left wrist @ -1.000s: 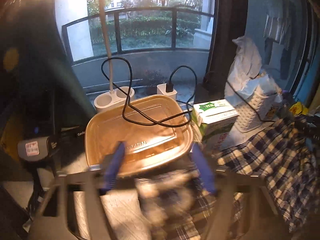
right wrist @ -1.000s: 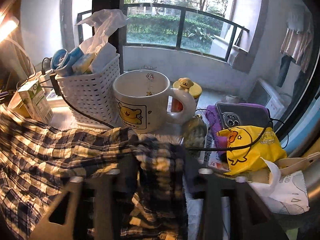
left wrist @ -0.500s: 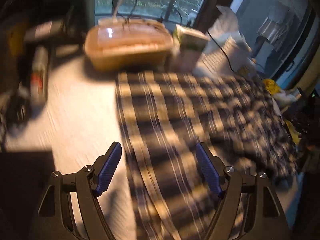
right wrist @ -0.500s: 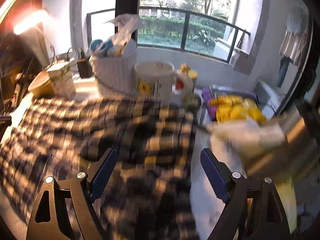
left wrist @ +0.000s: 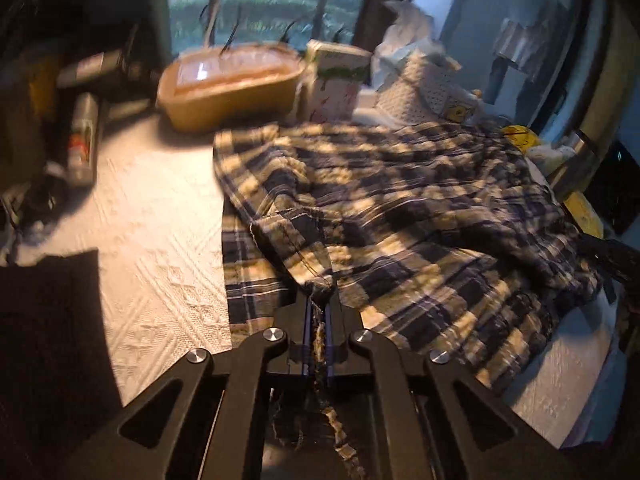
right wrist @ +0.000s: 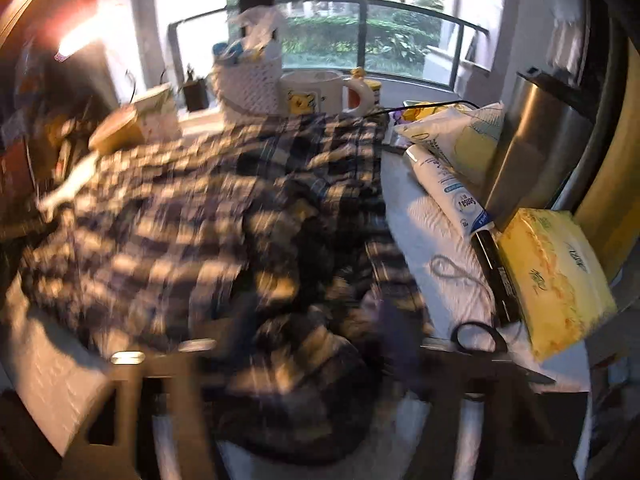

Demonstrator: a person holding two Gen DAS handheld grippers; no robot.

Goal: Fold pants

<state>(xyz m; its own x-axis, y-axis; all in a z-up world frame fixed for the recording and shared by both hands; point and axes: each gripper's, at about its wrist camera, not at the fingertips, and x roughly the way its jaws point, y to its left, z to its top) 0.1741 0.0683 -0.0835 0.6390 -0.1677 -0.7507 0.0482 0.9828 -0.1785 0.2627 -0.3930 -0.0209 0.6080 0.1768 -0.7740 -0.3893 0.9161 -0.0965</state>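
Observation:
The plaid pants (left wrist: 400,208) lie spread and rumpled over a white textured table cover (left wrist: 152,240). My left gripper (left wrist: 319,300) is shut on a near edge of the pants, with a strip of cloth pinched between the blue pads and lifted into a ridge. In the right wrist view the pants (right wrist: 192,216) fill the middle, heavily blurred. My right gripper (right wrist: 316,320) sits over the near edge of the cloth. Its fingers (right wrist: 396,328) are smeared by motion, so I cannot tell how the jaws stand.
A tan food container (left wrist: 232,84), a carton (left wrist: 336,76) and a white basket (left wrist: 424,92) stand behind the pants. A mug (right wrist: 316,94), a tube (right wrist: 448,188), a yellow tissue pack (right wrist: 556,280), a steel can (right wrist: 532,148) and scissors (right wrist: 480,340) crowd the right side.
Both grippers pulled back from the far edge and opened. My left gripper has since shut on the near pants edge; the right has dropped onto the cloth, blurred.

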